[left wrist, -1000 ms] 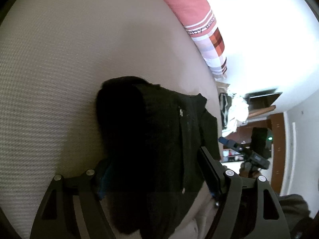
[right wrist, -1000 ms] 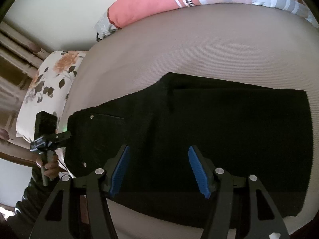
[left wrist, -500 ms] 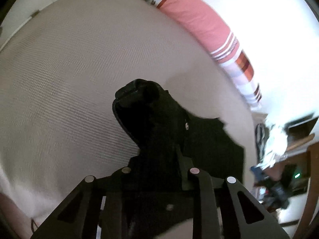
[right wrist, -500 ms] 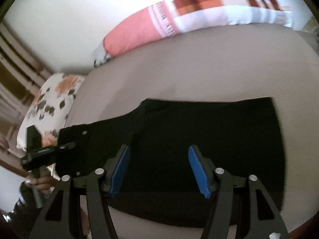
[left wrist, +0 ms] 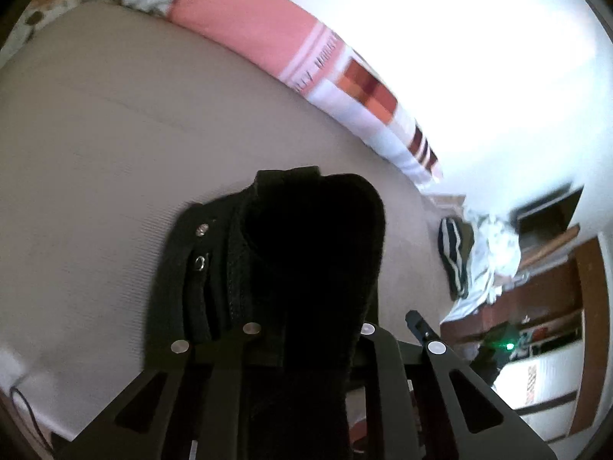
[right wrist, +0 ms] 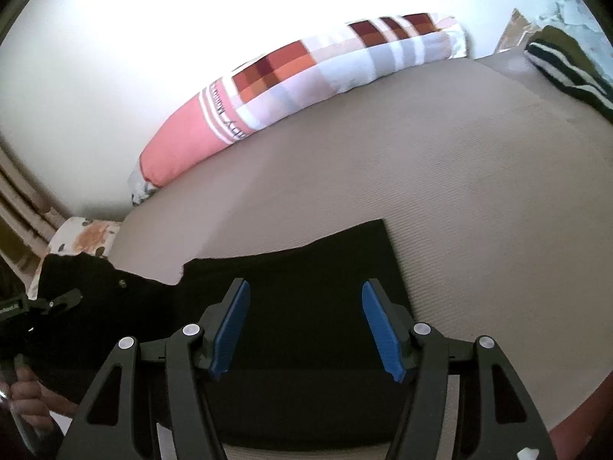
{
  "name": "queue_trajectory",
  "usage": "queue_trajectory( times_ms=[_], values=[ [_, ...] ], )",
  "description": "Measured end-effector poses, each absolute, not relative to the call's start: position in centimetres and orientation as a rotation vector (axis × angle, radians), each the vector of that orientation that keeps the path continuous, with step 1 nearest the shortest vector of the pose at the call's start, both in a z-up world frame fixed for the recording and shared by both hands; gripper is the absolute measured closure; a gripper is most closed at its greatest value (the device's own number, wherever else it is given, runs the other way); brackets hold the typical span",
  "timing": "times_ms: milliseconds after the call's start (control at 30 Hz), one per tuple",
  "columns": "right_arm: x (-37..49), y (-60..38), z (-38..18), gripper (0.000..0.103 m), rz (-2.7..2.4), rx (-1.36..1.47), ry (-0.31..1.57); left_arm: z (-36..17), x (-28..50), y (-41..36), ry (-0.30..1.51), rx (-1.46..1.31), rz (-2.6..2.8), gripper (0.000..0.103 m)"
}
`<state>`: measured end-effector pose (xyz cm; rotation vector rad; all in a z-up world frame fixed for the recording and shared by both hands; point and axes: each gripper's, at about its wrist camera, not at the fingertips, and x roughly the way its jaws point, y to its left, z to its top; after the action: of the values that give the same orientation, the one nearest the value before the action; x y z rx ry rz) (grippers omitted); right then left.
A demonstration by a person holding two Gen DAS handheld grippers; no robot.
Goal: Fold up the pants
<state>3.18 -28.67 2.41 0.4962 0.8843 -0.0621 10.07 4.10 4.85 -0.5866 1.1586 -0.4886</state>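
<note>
On the beige bed (right wrist: 440,176), the black pants (right wrist: 306,268) lie partly folded. Your left gripper (left wrist: 306,329) is pinching the raised waistband end; your right gripper (right wrist: 306,326) hovers spread above the flat legs, holding nothing. Carry the waist over carelessly and, I judge, the bunched cloth could slip out or land crooked.
</note>
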Motion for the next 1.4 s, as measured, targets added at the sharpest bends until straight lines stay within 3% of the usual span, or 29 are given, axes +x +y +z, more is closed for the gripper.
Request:
queue_trajectory(
  times_ms=[267,700,800,933,1000,1067,1400],
  values=[
    [3.1,-30.9,2.0,0.044,-0.082,0.562,0.88,1.9,10.0,-3.8,1.19,-0.414,-0.488,0.087],
    [3.4,-30.5,2.0,0.044,-0.051,0.543,0.902,0.1,8.9,-5.9,1.189,-0.325,-0.473,0.081],
    [3.3,-30.5,2.0,0.044,-0.05,0.544,0.902,0.1,8.9,-6.0,1.188,-0.322,-0.471,0.077],
    [3.4,-30.3,2.1,0.044,-0.05,0.538,0.903,0.5,8.6,-6.3,1.18,-0.361,-0.525,0.056],
    [3.4,-30.2,2.1,0.044,-0.048,0.535,0.904,1.2,8.5,-6.5,1.16,-0.375,-0.546,0.053],
    [3.4,-30.1,2.1,0.044,-0.045,0.53,0.905,2.1,8.5,-6.4,1.132,-0.367,-0.554,0.044],
    [3.7,-29.5,1.8,0.044,-0.017,0.527,0.925,3.1,9.1,-0.8,1.038,-0.363,-0.356,0.04]
  ],
)
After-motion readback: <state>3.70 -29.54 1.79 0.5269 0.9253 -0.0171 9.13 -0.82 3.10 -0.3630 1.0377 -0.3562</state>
